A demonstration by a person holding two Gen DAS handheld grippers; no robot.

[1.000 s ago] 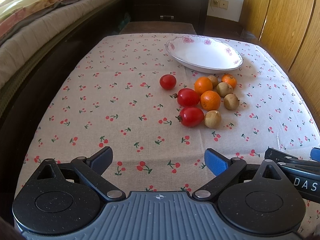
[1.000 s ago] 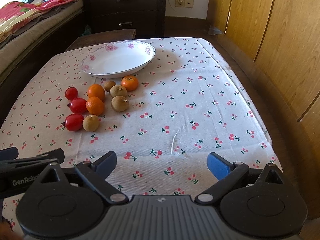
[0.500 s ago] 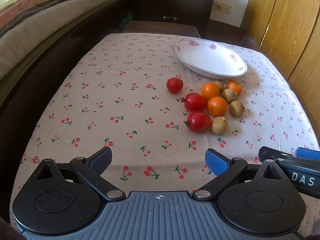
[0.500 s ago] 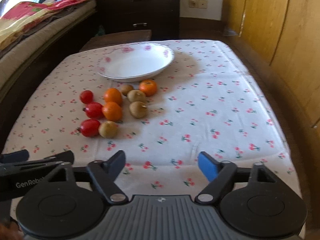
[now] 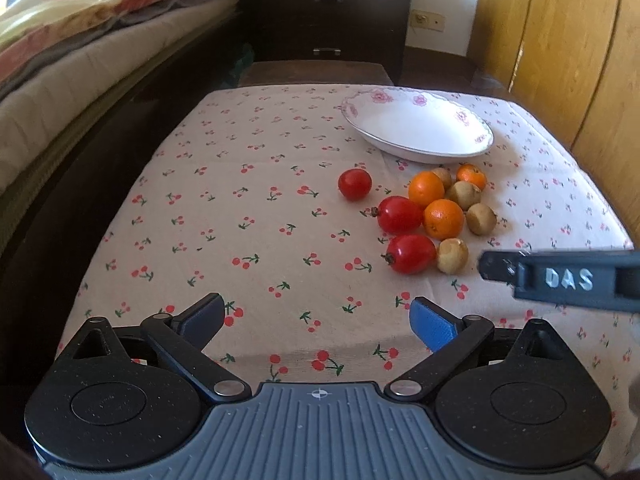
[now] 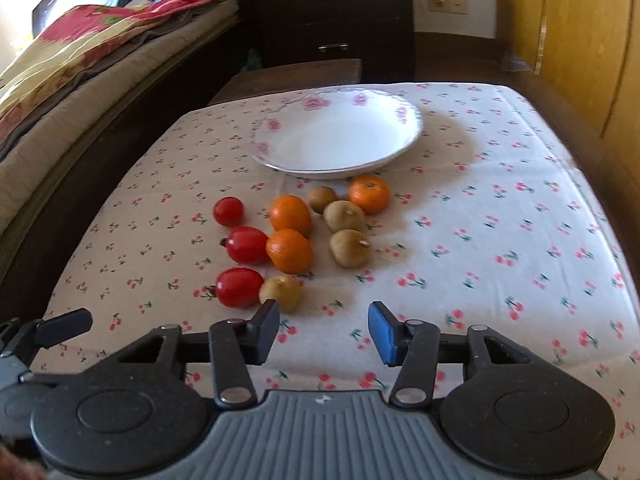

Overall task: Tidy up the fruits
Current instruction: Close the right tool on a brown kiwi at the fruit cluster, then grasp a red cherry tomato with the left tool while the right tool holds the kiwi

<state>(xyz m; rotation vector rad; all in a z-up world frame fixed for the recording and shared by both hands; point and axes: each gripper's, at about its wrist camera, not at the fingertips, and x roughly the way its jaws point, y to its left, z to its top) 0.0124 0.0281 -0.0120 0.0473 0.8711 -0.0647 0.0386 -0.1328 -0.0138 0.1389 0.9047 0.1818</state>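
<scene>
A cluster of fruit lies on the cherry-print tablecloth [image 5: 256, 216]: three red tomatoes [image 5: 400, 214], three oranges [image 5: 443, 219] and several brown kiwis [image 5: 452, 255]. A white floral plate [image 5: 418, 130] stands empty behind them; it also shows in the right wrist view [image 6: 336, 136]. My left gripper [image 5: 316, 322] is open and empty, low over the near table edge. My right gripper [image 6: 324, 330] is open and empty, just short of the nearest kiwi [image 6: 280, 293] and tomato [image 6: 239, 287]. Its side shows in the left wrist view [image 5: 568, 278].
A bed with a patterned blanket [image 5: 80, 20] runs along the left. A dark dresser [image 5: 328, 16] stands behind the table and a low dark stool [image 6: 292, 76] sits at the far edge. Wooden wardrobe doors [image 5: 560, 60] line the right.
Both grippers have moved forward and the view has tilted up. The right gripper has come closer to the fruit and its jaws have narrowed somewhat. The fruit has not moved.
</scene>
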